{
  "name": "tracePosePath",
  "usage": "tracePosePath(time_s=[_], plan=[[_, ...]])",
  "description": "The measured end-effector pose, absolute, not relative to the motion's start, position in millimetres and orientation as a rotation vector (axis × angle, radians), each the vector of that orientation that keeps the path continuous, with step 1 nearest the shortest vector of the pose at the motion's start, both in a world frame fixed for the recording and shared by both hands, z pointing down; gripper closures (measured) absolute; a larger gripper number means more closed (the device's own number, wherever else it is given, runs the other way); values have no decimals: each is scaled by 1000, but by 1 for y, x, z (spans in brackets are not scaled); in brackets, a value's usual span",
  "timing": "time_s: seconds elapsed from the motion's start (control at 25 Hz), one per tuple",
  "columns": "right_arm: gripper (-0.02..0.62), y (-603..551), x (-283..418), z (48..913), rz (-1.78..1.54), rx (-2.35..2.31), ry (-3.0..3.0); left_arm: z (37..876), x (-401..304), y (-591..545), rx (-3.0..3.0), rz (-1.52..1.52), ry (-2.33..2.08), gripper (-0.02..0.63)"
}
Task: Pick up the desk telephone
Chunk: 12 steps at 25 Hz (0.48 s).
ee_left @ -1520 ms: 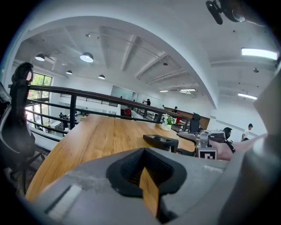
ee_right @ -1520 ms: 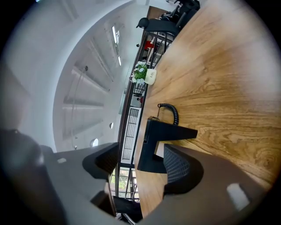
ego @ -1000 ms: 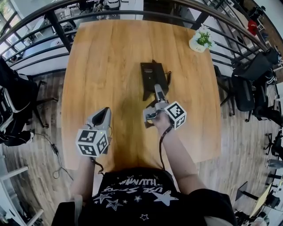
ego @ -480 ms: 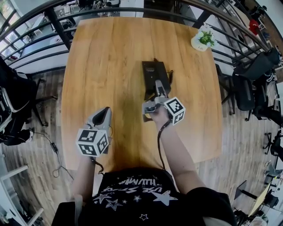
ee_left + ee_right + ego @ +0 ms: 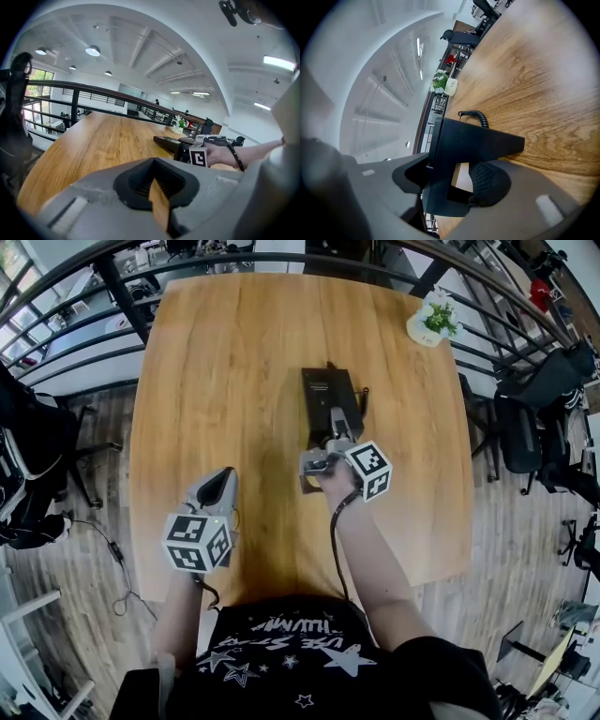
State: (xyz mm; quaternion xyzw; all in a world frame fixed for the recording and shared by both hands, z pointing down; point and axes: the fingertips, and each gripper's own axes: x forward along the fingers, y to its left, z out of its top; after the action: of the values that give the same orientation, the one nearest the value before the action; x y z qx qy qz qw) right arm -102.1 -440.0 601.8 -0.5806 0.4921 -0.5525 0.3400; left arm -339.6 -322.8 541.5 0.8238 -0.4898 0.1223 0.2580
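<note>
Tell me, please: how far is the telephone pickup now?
Done: the right gripper sits at the near end of the desk telephone, jaws closed on it. In hand: the grasp. Remaining: the lift; the telephone seems to rest on the table. The left gripper is shut, idle.

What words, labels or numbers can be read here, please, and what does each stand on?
None can be read for sure.
Shirt: white lettering among stars, too warped to read.
Pot: dark mark, too small.
Phone: pale print on top, too small.
Left tool and right tool cubes: square markers only, no words.
</note>
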Motion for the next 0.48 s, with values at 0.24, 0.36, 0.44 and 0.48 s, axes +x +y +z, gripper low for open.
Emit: tracePosePath(time_s=[0.24,0.36,0.44,0.48], plan=[[350,-439,-102,604,-1439,-1553,1266,544,-338,-322,2235,337,-1321,604],[365,-440,-102,604,-1434,-1576,1247,544,-339,-322,2234,337,-1322,604],[372,-440,-101,603,-1432,-1583,1252,544,-338,-321,2233,338,-1322,604],[377,-440,-101,603,-1434,-1584,1257,544,-337,-321,2232,338,-1322,604]])
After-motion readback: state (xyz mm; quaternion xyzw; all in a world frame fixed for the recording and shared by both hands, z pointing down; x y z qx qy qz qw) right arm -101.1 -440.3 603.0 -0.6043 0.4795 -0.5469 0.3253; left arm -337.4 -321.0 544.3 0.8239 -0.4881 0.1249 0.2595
